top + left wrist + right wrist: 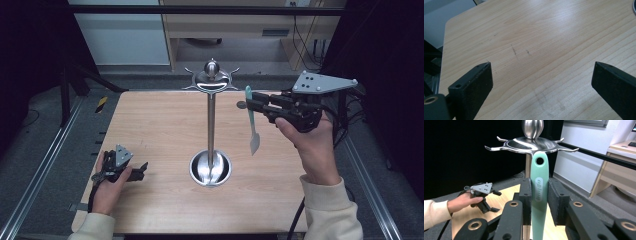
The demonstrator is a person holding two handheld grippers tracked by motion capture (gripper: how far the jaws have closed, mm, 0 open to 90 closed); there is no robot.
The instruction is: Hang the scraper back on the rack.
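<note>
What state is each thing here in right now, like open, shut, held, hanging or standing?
Right gripper: shut on the utensil's green handle, raised near the stand's top.
Green-handled utensil: held upright, blade down, not on a hook; its handle hole is near the hooks.
Metal hook stand: upright on the table, hooks bare.
Left gripper: open, nothing between its jaws, low over the table.
Wooden table: bare wood with faint marks.

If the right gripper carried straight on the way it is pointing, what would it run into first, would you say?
Most likely the metal stand. The right gripper, shut on the green utensil, points at the stand's hooked top disc and post just behind the handle. How much gap is left is hard to judge.
</note>
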